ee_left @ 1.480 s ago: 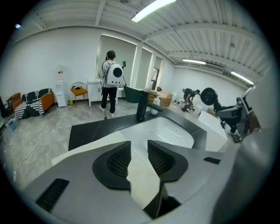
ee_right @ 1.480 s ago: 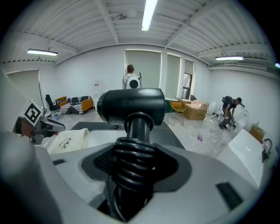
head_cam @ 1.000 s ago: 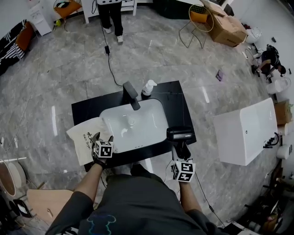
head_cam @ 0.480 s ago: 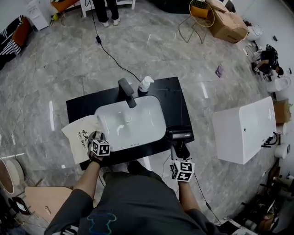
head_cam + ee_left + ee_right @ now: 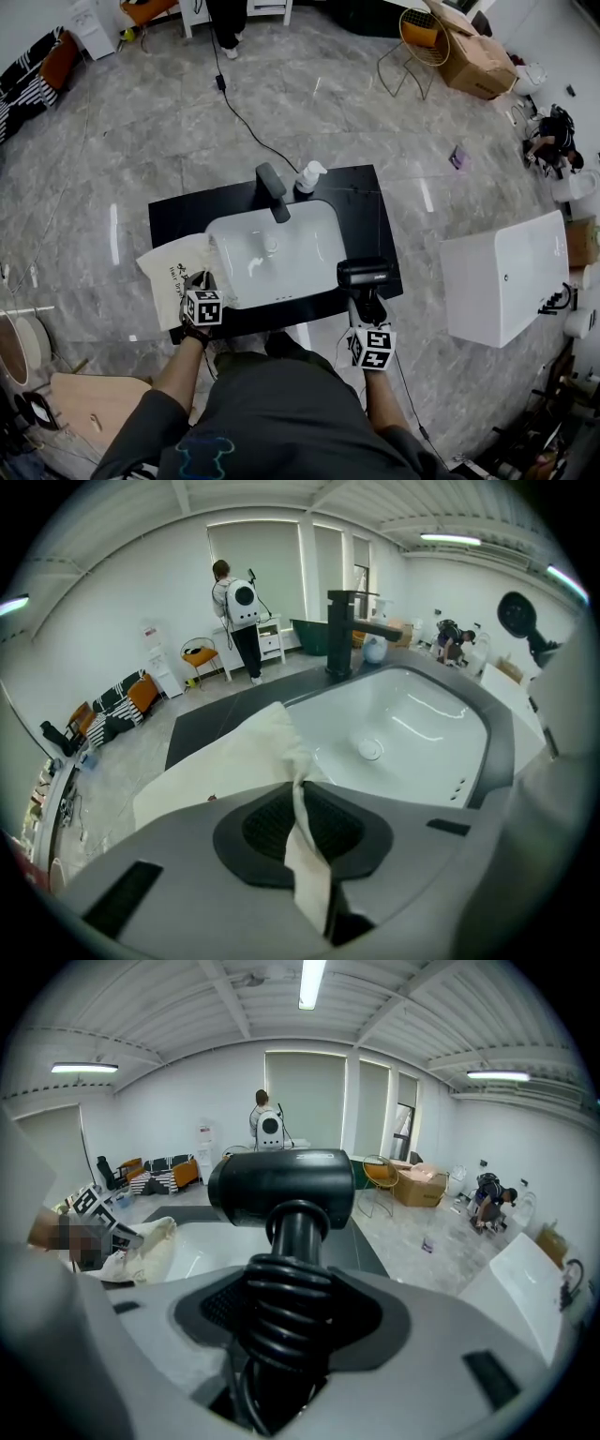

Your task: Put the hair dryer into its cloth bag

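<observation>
The cream cloth bag with dark print lies on the black counter, left of the white basin. My left gripper is at the bag's near right edge; its jaws are closing and pinch a fold of the bag between them. The black hair dryer stands over the counter's front right corner, barrel up. My right gripper is shut on its handle, around which the cord is coiled. The barrel fills that view's middle.
A black tap and a white soap bottle stand behind the basin. A white tub sits on the floor to the right, with boxes and a wire chair far back. A person stands at the back of the room.
My left gripper has closed on the bag's edge and drawn it a little nearer. The right gripper holds the hair dryer where it was. The head view has shifted slightly.
</observation>
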The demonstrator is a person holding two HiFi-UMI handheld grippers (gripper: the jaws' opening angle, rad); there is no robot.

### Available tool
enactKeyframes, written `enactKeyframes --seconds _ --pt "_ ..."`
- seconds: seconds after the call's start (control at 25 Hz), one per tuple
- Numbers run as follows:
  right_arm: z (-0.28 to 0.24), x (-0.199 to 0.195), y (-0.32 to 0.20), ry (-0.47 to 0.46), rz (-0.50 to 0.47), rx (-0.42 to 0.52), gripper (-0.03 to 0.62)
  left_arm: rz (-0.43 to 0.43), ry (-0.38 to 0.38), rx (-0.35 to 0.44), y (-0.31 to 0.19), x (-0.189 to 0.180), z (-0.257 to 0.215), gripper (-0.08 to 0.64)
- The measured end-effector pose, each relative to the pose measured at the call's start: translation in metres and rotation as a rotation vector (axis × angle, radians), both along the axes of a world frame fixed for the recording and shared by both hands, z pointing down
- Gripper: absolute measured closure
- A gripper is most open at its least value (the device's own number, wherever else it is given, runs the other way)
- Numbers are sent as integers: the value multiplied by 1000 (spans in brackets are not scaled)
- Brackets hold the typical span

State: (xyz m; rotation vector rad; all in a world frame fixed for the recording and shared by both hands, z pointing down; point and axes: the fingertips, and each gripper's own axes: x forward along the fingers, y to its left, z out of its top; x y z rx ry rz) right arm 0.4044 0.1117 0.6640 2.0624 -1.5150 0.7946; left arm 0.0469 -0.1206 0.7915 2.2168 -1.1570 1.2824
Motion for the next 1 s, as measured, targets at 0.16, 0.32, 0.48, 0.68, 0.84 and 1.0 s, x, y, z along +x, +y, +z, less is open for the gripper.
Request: enactKeyframes --seconds 0.16,0.32,0.48,0.68,0.84,1.0 --pt "-1 -6 -12 -5 -26 14 351 -9 73 36 -6 -8 -28 531" --pt "-3 -10 -20 -4 -52 20 351 -29 135 35 -3 -20 -53 529" --pt "-2 -16 -31 -3 -94 14 351 -31 190 38 -3 -25 -75 529" --pt "11 -31 -46 -6 -159 -18 351 -11 207 42 -3 -27 -79 529" --pt "24 -50 -62 -5 -235 -46 351 8 206 43 -2 -26 -78 529" --pt "37 -73 -81 -8 -315 -72 351 16 220 64 -1 -25 -79 529"
